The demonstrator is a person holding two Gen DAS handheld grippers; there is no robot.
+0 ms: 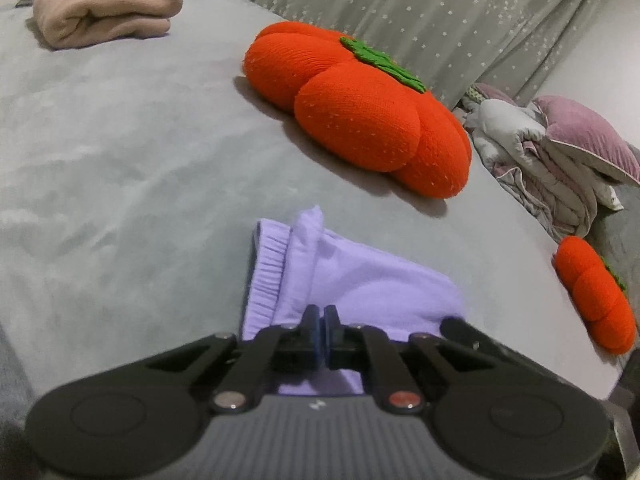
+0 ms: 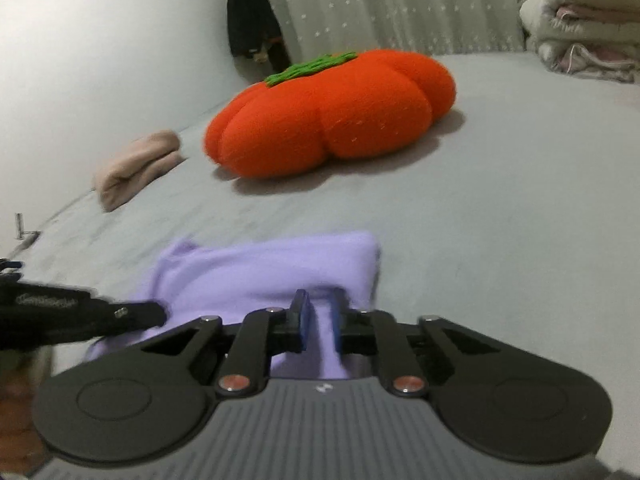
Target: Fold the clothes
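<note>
Lavender clothing [image 1: 352, 280], a soft garment with a gathered elastic band along one edge, lies partly folded on a pale grey bedspread [image 1: 120, 160], low in both wrist views at about 6 o'clock. Seen from the left wrist, the left gripper [image 1: 322, 316] has its two black fingers drawn together with only a sliver between them, pinching the near edge of the lavender cloth. Seen from the right wrist, the right gripper [image 2: 320, 312] shows its blue-faced fingers a little way apart with a ridge of the same cloth rising between them; motion blur keeps the picture from showing whether the pads press on the fabric. The left gripper's black arm reaches into the right wrist view at 9 o'clock, lying over the garment's left corner. Beyond the garment, toward 12 o'clock in the right wrist view and 1 o'clock in the left, sits a large orange pumpkin cushion [image 1: 360, 108] with a green stem patch on top. A smaller orange cushion [image 1: 596, 300] shows at 3 o'clock in the left wrist view, near the bed's edge. A folded beige garment [image 1: 108, 12] rests well apart from the lavender one, at 10 o'clock in both views. A heap of white and mauve bedding [image 1: 560, 152] lies at 2 o'clock, and a grey curtain [image 1: 400, 8] dotted with small stars hangs behind the bed. A dark garment [image 2: 252, 20] hangs at 11 o'clock in the right wrist view.
</note>
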